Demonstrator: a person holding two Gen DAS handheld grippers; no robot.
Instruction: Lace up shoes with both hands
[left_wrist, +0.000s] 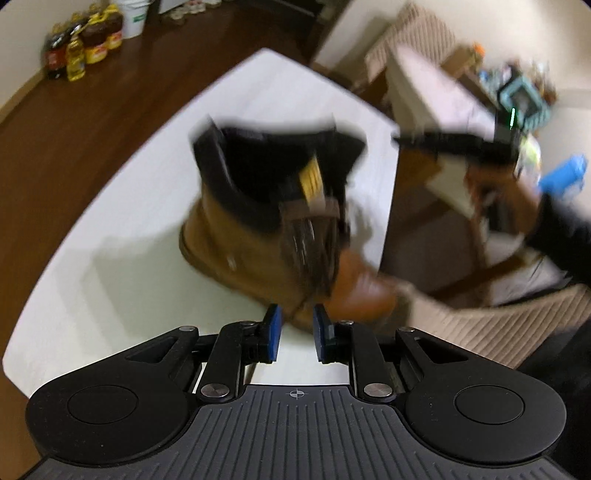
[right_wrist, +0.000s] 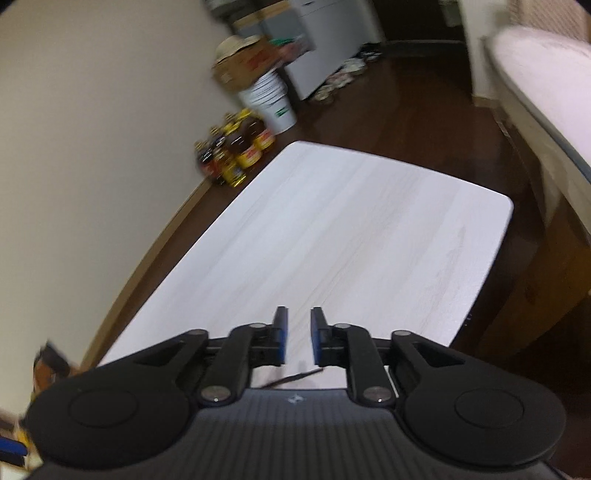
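Fingers first, on the left wrist view: the left gripper (left_wrist: 297, 334) has its blue pads (left_wrist: 274, 332) parted with nothing pinched between them, hanging just above the near end of the boot (left_wrist: 266, 221). That is one tan leather boot with a dark padded collar, standing on the white table (left_wrist: 110, 258) close to its right edge, toe pointing toward the camera side. Brown laces (left_wrist: 314, 251) run down the front in a blurred bundle; how many strands I cannot tell. Out to the right, the right gripper (left_wrist: 461, 142) shows as a dark streak held up in a hand (left_wrist: 498, 199), well clear of the boot.

My read on handling: the boot looks stiff and fairly heavy, so it should stay put under a gentle tug, while the laces are thin, limp and easy to lose. Pinching near a lace tip looks the best bet.

Over to the right wrist view: right gripper (right_wrist: 298, 334), pads apart, nothing gripped. One thin dark strand (right_wrist: 291, 378) lies on the table (right_wrist: 332, 221) just under the jaws, untouched. Only a sliver of the boot (right_wrist: 50, 365) shows at the far left edge.

Count: one boot, two grippers.
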